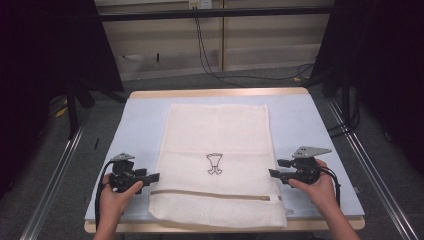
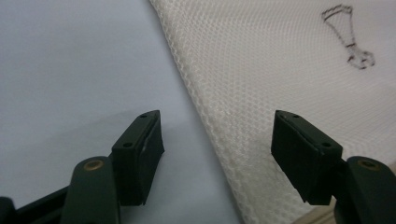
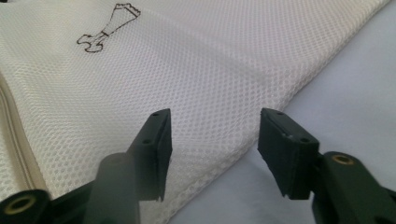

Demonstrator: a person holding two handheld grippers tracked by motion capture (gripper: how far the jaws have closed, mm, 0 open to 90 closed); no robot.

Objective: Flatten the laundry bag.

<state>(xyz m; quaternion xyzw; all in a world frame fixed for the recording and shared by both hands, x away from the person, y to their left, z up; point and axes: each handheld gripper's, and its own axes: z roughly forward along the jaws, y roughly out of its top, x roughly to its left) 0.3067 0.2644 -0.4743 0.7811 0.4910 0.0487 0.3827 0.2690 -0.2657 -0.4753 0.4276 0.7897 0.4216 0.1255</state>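
High view alone: zipper [image 1: 212, 195] across mesh laundry bag [image 1: 220, 135].

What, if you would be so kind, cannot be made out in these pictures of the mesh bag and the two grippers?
- High view: the small dark drawing on the mesh bag is too small to identify.
- Left gripper view: the bag's zipper end is cut off by the frame's edge.
- Right gripper view: the near jaw arm is blurred.
- Anything inside the bag: hidden by the mesh.
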